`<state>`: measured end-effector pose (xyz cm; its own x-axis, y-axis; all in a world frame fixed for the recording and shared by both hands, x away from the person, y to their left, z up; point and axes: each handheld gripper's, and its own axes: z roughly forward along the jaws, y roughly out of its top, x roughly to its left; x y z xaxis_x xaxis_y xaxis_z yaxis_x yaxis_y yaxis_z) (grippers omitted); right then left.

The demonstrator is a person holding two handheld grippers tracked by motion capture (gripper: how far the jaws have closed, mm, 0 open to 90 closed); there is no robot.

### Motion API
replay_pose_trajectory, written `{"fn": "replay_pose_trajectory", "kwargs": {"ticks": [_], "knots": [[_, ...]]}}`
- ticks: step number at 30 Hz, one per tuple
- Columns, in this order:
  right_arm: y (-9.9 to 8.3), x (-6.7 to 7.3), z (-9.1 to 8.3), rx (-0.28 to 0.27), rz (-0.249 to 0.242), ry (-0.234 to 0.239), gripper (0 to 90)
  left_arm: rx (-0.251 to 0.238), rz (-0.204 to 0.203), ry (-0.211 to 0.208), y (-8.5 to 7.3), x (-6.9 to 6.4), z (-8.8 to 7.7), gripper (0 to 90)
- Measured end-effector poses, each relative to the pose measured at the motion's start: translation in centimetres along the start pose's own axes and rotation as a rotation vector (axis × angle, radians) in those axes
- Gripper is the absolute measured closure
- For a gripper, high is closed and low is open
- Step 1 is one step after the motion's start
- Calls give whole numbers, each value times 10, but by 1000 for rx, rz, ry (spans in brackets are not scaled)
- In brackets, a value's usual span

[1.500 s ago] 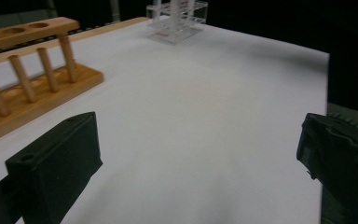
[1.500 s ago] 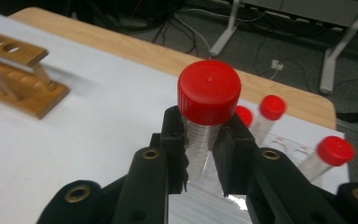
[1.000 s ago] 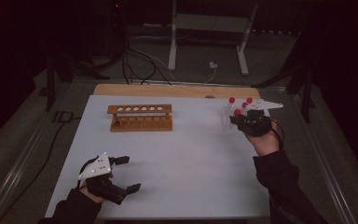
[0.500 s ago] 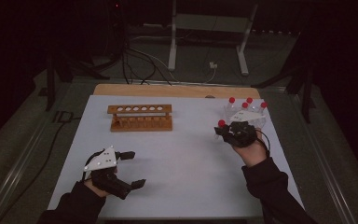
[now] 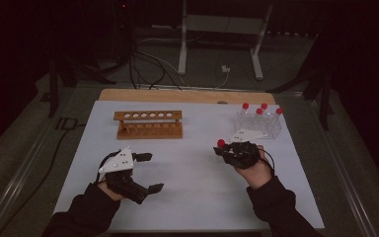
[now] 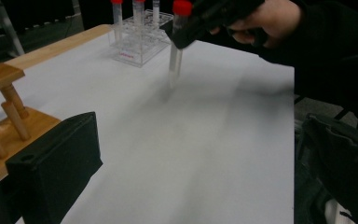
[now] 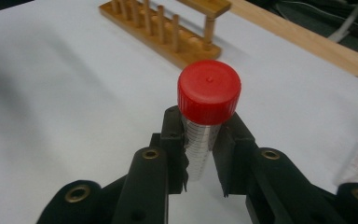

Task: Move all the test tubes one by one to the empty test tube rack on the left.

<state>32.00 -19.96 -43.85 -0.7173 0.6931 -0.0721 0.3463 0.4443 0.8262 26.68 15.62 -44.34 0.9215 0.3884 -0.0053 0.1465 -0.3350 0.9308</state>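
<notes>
Looking down from the high view first: the white table [image 5: 192, 197] has loads of bare room through the middle and along its near edge, and a strip of wooden board [image 5: 187, 96] runs along the far edge at 12 o'clock. The wooden rack [image 5: 148, 124] sits at about 11 o'clock with its row of holes empty, as far as I can see. The clear plastic rack [image 5: 259, 123] is at roughly 1 o'clock, near the right edge, with four red-capped tubes [image 5: 245, 106] standing in it. The left gripper [image 5: 146, 171] is at about 7 o'clock, jaws spread wide with nothing between them. The right gripper [image 5: 222, 149] is at about 4 o'clock, just in front of the clear rack, with a red cap showing at its tip.

Left gripper view: one black jaw fills the lower left corner, with the wooden rack's end [image 6: 4, 112] right behind it. Open white surface stretches ahead. At 12 o'clock the other hand [image 6: 265, 18] holds its gripper with the tube [image 6: 176, 51] hanging upright, its bottom tip clear of the table. The clear rack [image 6: 140, 44] sits just behind with capped tubes in it.

Right gripper view: the jaws are clamped on the tube [image 7: 200, 149] just under its red cap [image 7: 209, 91]. The wooden rack [image 7: 163, 32] is off at 12 o'clock, well apart, with plain table between.
</notes>
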Motion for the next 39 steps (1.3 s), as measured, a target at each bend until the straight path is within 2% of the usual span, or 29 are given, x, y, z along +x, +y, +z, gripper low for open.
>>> {"fn": "replay_pose_trajectory", "kwargs": {"ticks": [13,23,28,29,35,39], "knots": [[1,24,8,3,-33,71,746,-17,24,-33,31,0,29,4],[2,35,10,1,-56,100,746,-34,31,-56,47,0,54,39],[2,37,10,-2,-55,111,746,-40,33,-30,52,0,65,83],[2,38,10,-3,-54,118,746,-46,28,-27,53,0,67,129],[2,40,10,-3,-57,121,746,-62,27,-8,58,0,80,210],[2,40,10,-3,-59,122,746,-48,39,8,62,-2,89,269]]}}
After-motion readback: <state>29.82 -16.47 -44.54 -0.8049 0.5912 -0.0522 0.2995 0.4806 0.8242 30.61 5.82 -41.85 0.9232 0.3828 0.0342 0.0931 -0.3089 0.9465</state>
